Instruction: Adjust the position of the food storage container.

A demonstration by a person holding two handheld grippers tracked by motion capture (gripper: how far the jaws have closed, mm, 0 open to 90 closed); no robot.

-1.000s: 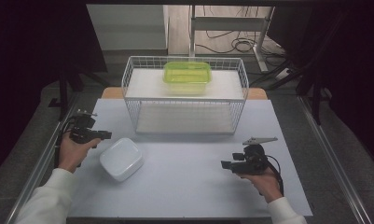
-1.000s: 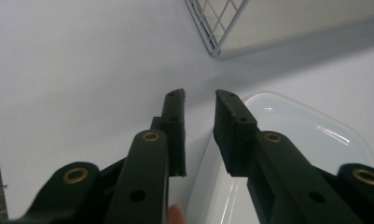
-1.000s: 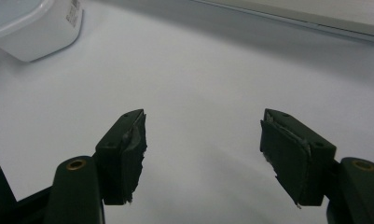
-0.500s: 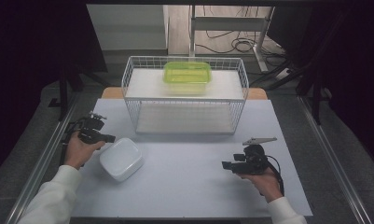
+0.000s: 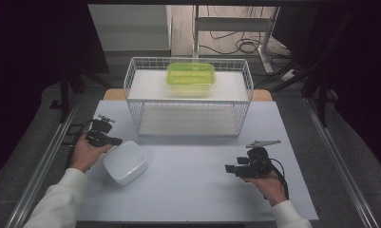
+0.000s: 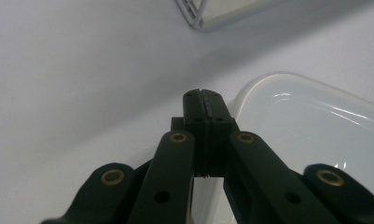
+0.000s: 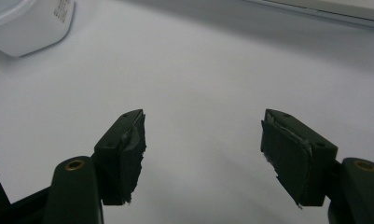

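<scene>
A white lidded container (image 5: 125, 162) lies on the white table (image 5: 193, 190) at the left front. My left gripper (image 5: 116, 141) hovers just above its far-left corner, jaws pressed together with nothing between them. In the left gripper view the shut left gripper (image 6: 204, 94) points past the white container (image 6: 310, 126). My right gripper (image 5: 229, 168) rests low at the right front, jaws wide apart and empty. In the right gripper view the open right gripper (image 7: 203, 135) faces bare table, with the white container (image 7: 31, 23) at the top left.
A white wire basket (image 5: 188, 97) stands at the back middle of the table, holding a green translucent lidded box (image 5: 190, 76) on its upper shelf. Metal rails run along both table sides. Cables lie on the floor behind.
My left gripper has moved right and slightly forward, from the table's left edge to the white container's corner. The right gripper has hardly moved.
</scene>
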